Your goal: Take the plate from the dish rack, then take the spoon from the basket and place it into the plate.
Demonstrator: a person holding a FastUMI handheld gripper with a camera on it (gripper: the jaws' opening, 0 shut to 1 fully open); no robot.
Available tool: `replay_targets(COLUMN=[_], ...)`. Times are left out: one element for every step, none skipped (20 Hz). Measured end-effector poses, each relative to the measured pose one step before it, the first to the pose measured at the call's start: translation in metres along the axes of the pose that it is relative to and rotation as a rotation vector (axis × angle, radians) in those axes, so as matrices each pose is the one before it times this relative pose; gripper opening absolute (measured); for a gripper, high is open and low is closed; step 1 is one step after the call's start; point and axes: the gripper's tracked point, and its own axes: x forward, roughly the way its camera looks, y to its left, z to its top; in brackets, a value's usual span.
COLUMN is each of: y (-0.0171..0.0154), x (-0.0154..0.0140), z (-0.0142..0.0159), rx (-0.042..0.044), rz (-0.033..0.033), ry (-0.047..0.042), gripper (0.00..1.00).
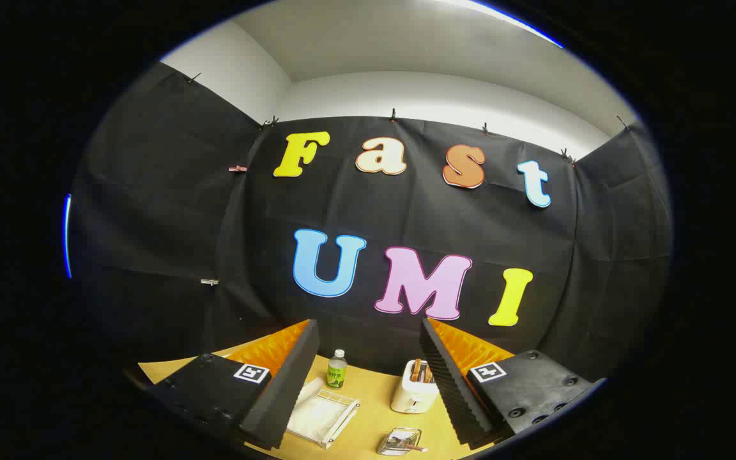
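A booth hung with black cloth closes the scene at the back and on both sides, the cloth clipped along its top edge below a pale wall and ceiling. Low in the view lies a tan wooden worktop (368,409) that carries a few things. The tongs (368,377) hang well above it with their two fingers spread wide apart and nothing between them; each finger carries a small square marker on its block. Beyond the left finger, toward the back of the worktop, stands a small clear bottle (337,370) with a white cap and a green label, upright. Just in front of it, and partly hidden by the left finger, sits the white wire dish rack (324,415), with the pale plate (312,418) lying flat inside its frame. Across the gap, close to the right finger, a cream toaster (414,391) stands with brown slices showing in its slots. In front of the toaster, nearer the tongs and between the fingers as seen from above, is a small shiny wire basket (398,441); a slim handle, likely the spoon (411,446), lies across it, though it is too small to tell clearly. Rack and basket stand apart, with bare worktop between them.
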Motion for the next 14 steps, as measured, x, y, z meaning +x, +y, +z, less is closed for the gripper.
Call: replay_targets(y=[0.00146, 0.0002, 0.00246, 0.00382, 0.00342, 0.00091, -0.00004, -0.00147, 0.00224, 0.00529, 0.00339, 0.00288, 0.00244, 0.00244], x=[0.00076, 0.00058, -0.00032, 0.00017, -0.0001, -0.00012, 0.00083, 0.00066, 0.00063, 0.00179, 0.00131, 0.00052, 0.00152, 0.00199], z=[-0.00148, -0.00139, -0.00256, -0.00191, -0.00091, -0.00157, -0.0004, 0.00066, 0.00025, -0.0023, -0.00149, -0.00152, -0.00049, -0.00092], rx=[-0.00269, -0.0005, 0.0056, 0.01079, 0.01195, 0.0089, 0.00132, -0.00412, -0.00298, -0.00253, 0.00053, 0.00451, 0.01004, 0.01204], rz=[-0.00096, -0.00317, 0.00204, 0.0025, 0.00178, -0.00333, -0.01157, -0.01262, -0.00242, 0.00214, 0.00131, 0.00047, -0.0024, -0.00278], ry=[0.00065, 0.00471, 0.00646, 0.00572, 0.00249, 0.00555, 0.00133, -0.00333, -0.00044, 0.00568, 0.00431, 0.00342, 0.00281, 0.0025], gripper=[0.98, 0.98, 0.98, 0.98, 0.98, 0.98, 0.98, 0.98, 0.98, 0.98, 0.98, 0.98, 0.98, 0.98])
